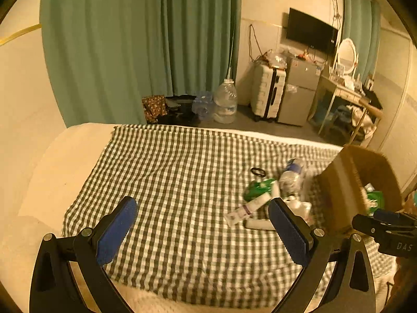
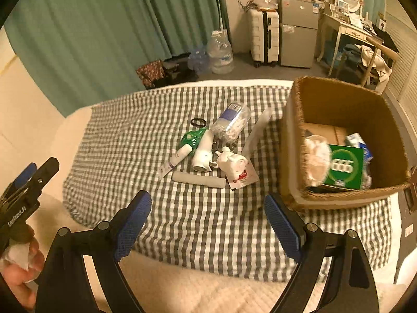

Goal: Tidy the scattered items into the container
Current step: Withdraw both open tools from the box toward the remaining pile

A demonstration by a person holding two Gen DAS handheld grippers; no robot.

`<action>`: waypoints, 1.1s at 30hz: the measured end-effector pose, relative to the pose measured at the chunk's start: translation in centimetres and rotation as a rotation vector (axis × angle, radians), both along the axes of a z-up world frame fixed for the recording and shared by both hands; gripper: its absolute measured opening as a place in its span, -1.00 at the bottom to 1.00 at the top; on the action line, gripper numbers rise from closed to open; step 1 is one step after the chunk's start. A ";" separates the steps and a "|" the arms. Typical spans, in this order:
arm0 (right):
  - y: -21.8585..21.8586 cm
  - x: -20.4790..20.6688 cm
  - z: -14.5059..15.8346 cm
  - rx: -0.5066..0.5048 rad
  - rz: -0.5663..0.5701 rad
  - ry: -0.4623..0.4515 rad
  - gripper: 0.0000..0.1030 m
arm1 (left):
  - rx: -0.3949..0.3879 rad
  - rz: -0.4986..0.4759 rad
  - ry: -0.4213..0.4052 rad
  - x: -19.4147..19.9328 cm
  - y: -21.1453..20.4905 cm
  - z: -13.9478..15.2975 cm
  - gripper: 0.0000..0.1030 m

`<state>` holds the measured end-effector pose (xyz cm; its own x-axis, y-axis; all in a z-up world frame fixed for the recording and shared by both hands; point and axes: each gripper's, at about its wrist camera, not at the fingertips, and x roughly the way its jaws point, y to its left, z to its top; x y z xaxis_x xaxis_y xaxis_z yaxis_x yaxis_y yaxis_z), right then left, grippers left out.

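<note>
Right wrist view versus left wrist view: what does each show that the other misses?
Only the right wrist view shows the box's contents, including a green packet, and the grey roll. Only the left wrist view shows the whole wall TV. Both show the checked cloth, black hair tie and both open hand-held grippers.

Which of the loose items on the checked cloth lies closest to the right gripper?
The grey roll, lying crosswise at the near edge of the pile. The white tube, white bottle and figurine all sit farther from the right gripper.
</note>
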<state>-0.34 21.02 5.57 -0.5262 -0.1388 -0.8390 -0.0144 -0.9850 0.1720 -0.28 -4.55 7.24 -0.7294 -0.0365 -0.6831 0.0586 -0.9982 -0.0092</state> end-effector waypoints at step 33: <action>3.9 -11.8 -17.3 -0.021 -0.217 -0.088 0.71 | -0.127 -0.324 -0.221 -14.3 9.6 -22.3 0.91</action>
<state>-12.14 24.96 -11.76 -0.4705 -0.0485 -0.8811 -0.2415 -0.9533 0.1814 -14.61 5.02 -15.01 -0.5534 0.0773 -0.8293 -0.2724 -0.9577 0.0924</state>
